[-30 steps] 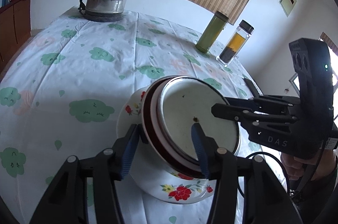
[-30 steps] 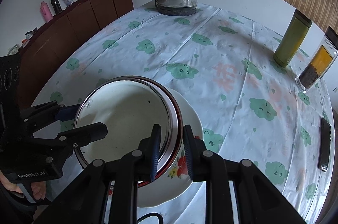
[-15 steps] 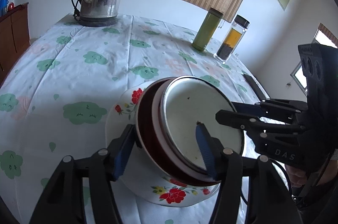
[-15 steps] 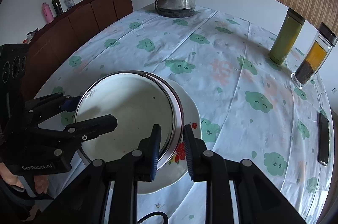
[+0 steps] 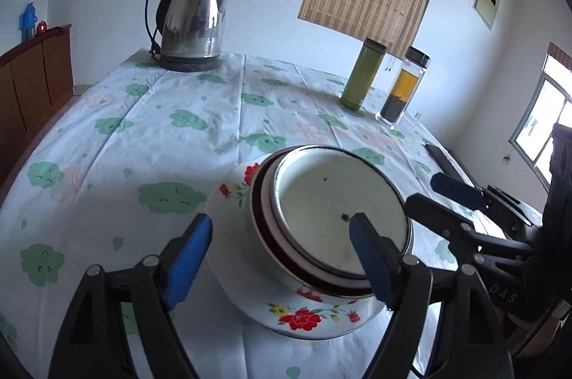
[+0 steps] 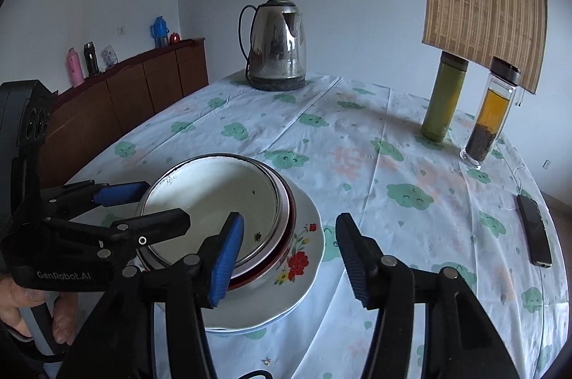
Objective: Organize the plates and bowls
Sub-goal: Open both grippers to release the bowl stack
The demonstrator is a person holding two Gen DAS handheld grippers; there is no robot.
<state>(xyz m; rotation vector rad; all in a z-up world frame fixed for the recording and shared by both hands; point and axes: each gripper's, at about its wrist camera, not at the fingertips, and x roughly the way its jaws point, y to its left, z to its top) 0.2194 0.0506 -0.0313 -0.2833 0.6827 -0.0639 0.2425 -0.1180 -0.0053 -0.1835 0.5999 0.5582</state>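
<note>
We see a round table under a white cloth printed with green clouds [image 6: 393,164], a brown wooden sideboard [image 6: 143,86] to its left against the wall. One steel electric kettle [image 6: 277,45] stands at the far edge, then one green flask [image 6: 441,100] and one clear bottle [image 6: 489,114] holding amber liquid over dark leaves. Near us, one white enamel bowl [image 5: 339,207] nests in a dark-rimmed bowl [image 5: 261,218] on a flowered white plate [image 5: 304,314]. Our left gripper [image 5: 279,257] and right gripper [image 6: 286,254] are opening, pads clear of the bowls.
</note>
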